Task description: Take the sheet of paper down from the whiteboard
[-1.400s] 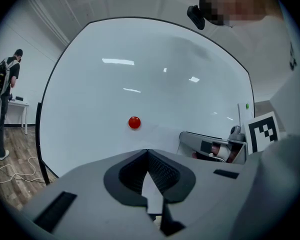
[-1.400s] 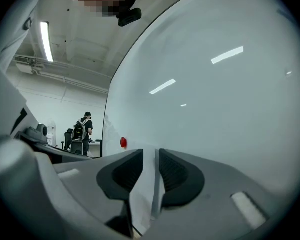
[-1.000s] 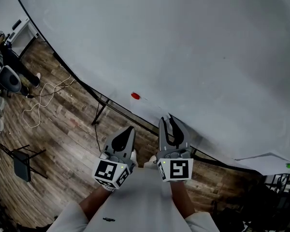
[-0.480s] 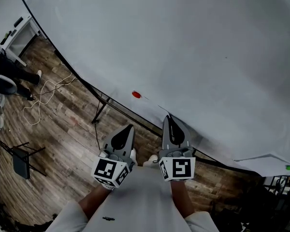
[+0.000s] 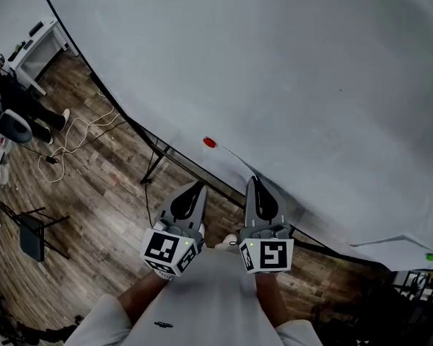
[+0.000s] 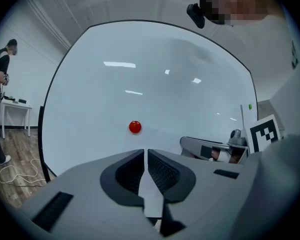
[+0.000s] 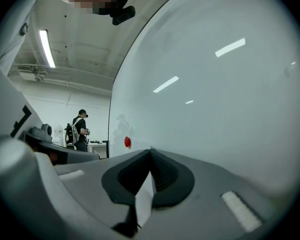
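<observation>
A white sheet of paper (image 5: 239, 160) hangs on the big whiteboard (image 5: 289, 63), pinned by a red round magnet (image 5: 210, 143) at its corner; the magnet also shows in the left gripper view (image 6: 135, 127). My right gripper (image 5: 254, 182) is shut, its tips on the sheet's free corner, close against the board. In its own view the right gripper (image 7: 150, 151) has its jaws together with a pale strip between them. My left gripper (image 5: 196, 187) hovers beside it, below the magnet, shut with nothing in it; the left gripper (image 6: 145, 151) points at the board.
A second sheet (image 5: 397, 249) with a green magnet (image 5: 430, 256) sits low at the board's right. The board's stand legs (image 5: 153, 170), loose cables (image 5: 72, 137), a folding chair (image 5: 32, 238), a white table (image 5: 40, 45) and a person (image 5: 14, 99) are on the wooden floor at left.
My right gripper's jaws stood open around the sheet's corner a second ago and have closed on it. The left gripper has stayed shut in place.
</observation>
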A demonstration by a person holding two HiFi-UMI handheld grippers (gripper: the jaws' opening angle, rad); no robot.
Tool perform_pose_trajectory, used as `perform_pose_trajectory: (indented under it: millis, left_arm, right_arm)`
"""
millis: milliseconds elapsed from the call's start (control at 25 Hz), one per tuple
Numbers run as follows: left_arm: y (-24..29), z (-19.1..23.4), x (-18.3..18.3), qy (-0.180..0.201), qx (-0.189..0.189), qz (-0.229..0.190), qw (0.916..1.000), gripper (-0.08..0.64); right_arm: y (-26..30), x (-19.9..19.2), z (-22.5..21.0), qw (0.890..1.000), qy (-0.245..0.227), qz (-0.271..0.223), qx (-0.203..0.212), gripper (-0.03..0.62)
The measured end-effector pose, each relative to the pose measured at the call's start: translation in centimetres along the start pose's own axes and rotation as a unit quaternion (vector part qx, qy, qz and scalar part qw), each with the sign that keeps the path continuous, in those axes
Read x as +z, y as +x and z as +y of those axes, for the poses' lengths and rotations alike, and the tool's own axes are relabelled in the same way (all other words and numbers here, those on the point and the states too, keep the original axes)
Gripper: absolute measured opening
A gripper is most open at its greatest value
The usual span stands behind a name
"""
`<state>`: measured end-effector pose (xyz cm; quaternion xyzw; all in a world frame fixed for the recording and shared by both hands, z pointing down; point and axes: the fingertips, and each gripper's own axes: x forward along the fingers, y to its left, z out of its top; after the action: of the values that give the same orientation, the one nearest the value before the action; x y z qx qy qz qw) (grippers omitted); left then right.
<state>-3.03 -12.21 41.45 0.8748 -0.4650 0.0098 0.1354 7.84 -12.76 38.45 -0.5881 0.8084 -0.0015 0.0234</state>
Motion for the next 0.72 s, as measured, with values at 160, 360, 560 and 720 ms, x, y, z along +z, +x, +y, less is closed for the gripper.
perform_pose_trajectory:
  millis: [160,360,560,720]
  left_arm:
    - [0.8,0.0,0.5,0.005,0.000,-0.001,1.0000,0.027]
    - [2.6,1.2,1.3,0.007,0.005,-0.004,1.0000,0.078]
    - [3.8,0.9,1.8,0.005,0.008,-0.014,0.9999,0.095]
    - [4.5,1.5,3.0,0.013,0.011,-0.021,0.9996,0.106]
  right_arm:
    - [-0.2,0.1,0.0,1.000,-0.002,-0.001,0.004,0.009]
    - [0.6,0.0,0.0,1.000,-0.003,-0.001,0.006,0.009]
    - [-0.1,-0.1,-0.2,1.000,-0.006,0.000,0.011,0.009]
    - [0.0,0.2,0.0,1.000,-0.006,-0.001,0.011,0.009]
